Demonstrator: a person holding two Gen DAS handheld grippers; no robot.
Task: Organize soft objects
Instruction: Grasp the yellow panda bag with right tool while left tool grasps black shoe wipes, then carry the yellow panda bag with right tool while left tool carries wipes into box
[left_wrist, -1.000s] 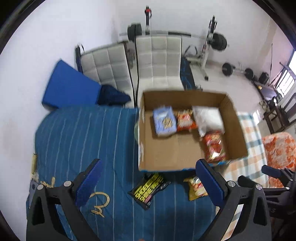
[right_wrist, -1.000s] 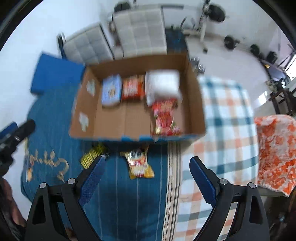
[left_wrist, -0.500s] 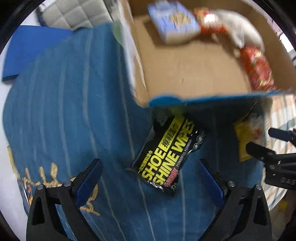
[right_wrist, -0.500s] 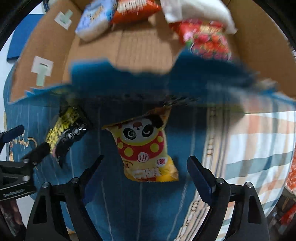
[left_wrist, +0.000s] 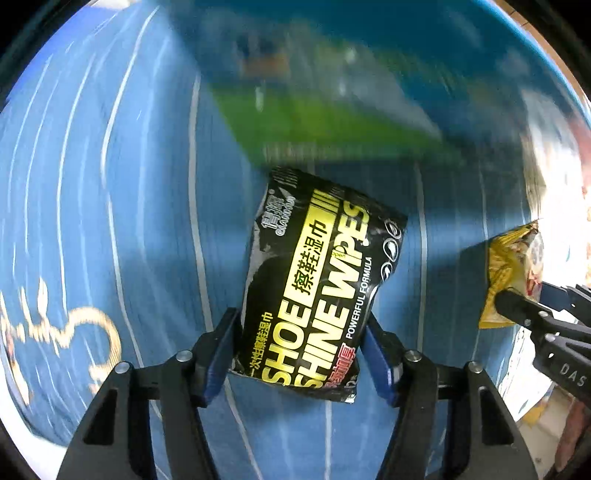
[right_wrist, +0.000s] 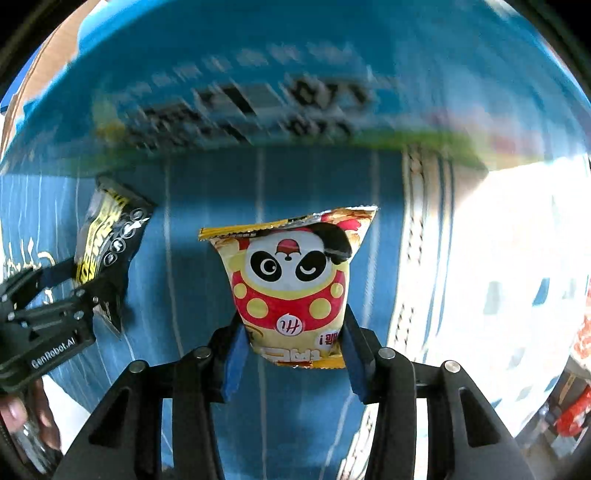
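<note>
A black and yellow shoe shine wipes pack (left_wrist: 314, 280) lies on the blue striped bedspread (left_wrist: 110, 184). My left gripper (left_wrist: 301, 354) is shut on its near end, one pad on each side. A yellow and red panda snack bag (right_wrist: 291, 284) lies on the same bedspread, and my right gripper (right_wrist: 291, 358) is shut on its lower end. The snack bag (left_wrist: 511, 273) and right gripper also show at the right edge of the left wrist view. The wipes pack (right_wrist: 105, 243) and left gripper show at the left of the right wrist view.
The blue and green outer wall of the cardboard box (right_wrist: 258, 92) stands just beyond both items, blurred; it also shows in the left wrist view (left_wrist: 332, 92). A plaid cloth (right_wrist: 498, 258) lies to the right, washed out by bright light.
Both grippers dropped from above the box down to the bedspread. The left closed around the wipes pack and the right closed around the panda snack bag.
</note>
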